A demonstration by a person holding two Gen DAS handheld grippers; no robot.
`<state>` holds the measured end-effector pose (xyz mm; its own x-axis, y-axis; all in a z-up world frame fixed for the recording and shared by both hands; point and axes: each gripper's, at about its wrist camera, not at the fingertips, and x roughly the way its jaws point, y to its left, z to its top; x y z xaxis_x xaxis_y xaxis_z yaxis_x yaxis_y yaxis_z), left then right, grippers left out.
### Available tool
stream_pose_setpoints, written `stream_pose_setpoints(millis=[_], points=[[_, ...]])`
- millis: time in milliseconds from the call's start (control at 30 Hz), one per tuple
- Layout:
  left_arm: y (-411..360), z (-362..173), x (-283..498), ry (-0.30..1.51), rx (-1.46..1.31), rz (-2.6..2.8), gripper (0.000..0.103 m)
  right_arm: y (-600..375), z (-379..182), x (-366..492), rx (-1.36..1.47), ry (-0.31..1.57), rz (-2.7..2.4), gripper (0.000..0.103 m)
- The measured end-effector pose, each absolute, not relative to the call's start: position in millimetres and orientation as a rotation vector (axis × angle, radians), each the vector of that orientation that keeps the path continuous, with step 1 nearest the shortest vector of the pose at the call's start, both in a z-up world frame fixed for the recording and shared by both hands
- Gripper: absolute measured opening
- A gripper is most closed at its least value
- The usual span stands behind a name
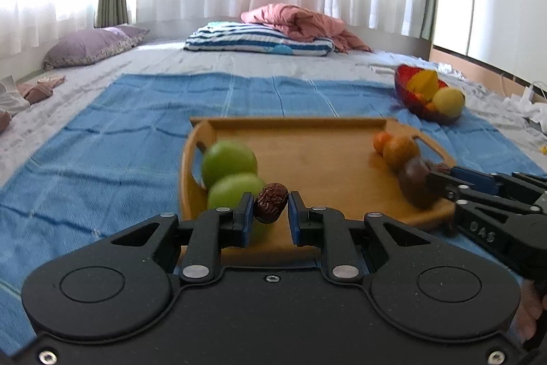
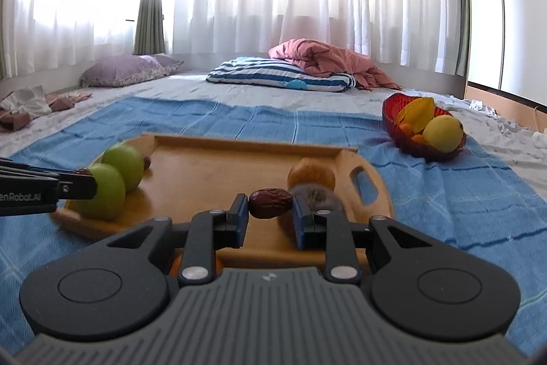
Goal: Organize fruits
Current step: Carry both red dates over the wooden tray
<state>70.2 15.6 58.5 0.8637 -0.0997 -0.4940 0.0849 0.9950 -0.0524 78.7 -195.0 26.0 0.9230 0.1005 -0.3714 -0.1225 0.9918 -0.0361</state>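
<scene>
Each hand-held gripper pinches a dried date above the wooden tray (image 1: 290,139) on the bed: left hand-held gripper (image 1: 271,204), right hand-held gripper (image 2: 270,204). Keep both pinches gentle and lift clear of the green apples (image 1: 229,159); the destination is probably the red bowl (image 2: 393,122).

The dates (image 1: 271,202) (image 2: 270,203) are wrinkled dark brown. Two apples (image 1: 228,159) are green on a honey-brown tray (image 1: 307,153). The cloth (image 1: 102,139) is blue with pale lines, the bowl (image 2: 393,115) red, the pillow (image 2: 130,70) purple, the folded blanket (image 2: 273,74) blue-and-white striped.
</scene>
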Motion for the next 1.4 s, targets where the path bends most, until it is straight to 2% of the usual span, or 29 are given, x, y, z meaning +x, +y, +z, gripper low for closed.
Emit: stream_pose_setpoints(millis=[233, 667, 1000, 1400], points=[[34.9, 86.0, 102.1, 0.523, -0.080, -0.102, 0.020, -208.5, 56.0, 113.6, -0.047, 0.407, 0.143, 0.032], [47.7, 111.0, 191.9, 0.664, -0.160, -0.131, 0.020, -227.9, 86.5, 210.5, 0.077, 0.654, 0.196, 0.032], [51.9, 86.6, 266.8, 0.828, -0.198, -0.083, 0.020, -212.4, 81.2, 270.4, -0.015, 0.779, 0.140, 0.032], [53.6, 55.4, 304.7, 0.909, -0.204, -0.037, 0.020, -206.6, 43.0, 309.0, -0.024, 0.875, 0.067, 0.032]])
